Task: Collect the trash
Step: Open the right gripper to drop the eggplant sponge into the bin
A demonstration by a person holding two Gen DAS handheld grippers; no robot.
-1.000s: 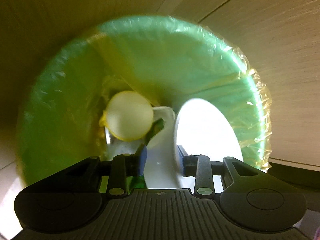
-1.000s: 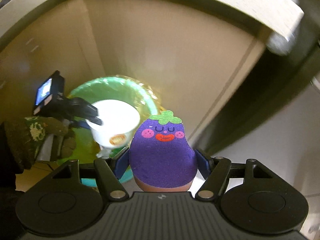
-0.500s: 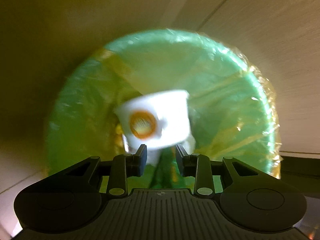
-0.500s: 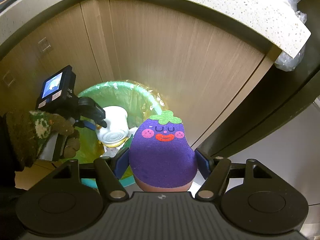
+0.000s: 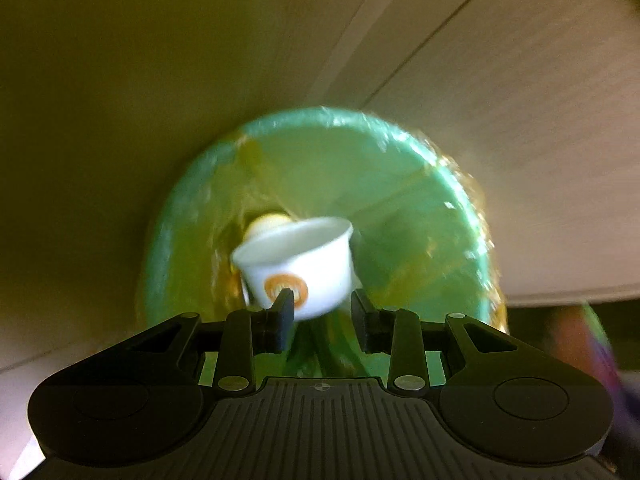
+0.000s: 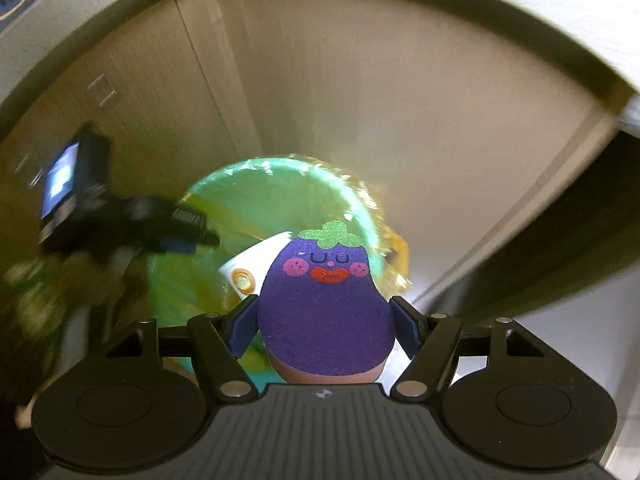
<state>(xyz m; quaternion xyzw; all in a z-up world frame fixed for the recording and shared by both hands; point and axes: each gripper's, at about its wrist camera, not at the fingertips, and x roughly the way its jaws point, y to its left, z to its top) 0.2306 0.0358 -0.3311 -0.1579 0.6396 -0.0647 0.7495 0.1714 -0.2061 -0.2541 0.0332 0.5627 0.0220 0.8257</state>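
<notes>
Over lined bin (image 5: 400,184): left fingers (image 5: 282,312) parted, cup (image 5: 300,264) loose; right fingers (image 6: 404,324) clamp eggplant sponge (image 6: 324,312).

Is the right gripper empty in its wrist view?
No: the right gripper is shut on the purple eggplant sponge, its blue-padded jaws pressing both sides above the green bin.

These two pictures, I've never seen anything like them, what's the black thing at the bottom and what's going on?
Each picture comes from a camera mounted on a hand-held gripper, looking forward along its jaws. The black shape at the bottom is the gripper itself. The left gripper has its jaws apart above a green bin lined with a plastic bag; a white paper cup sits in the bin's opening, seemingly free of the jaws. The right gripper grips a purple eggplant-shaped sponge near the same bin, which stands beside wooden cabinets.
</notes>
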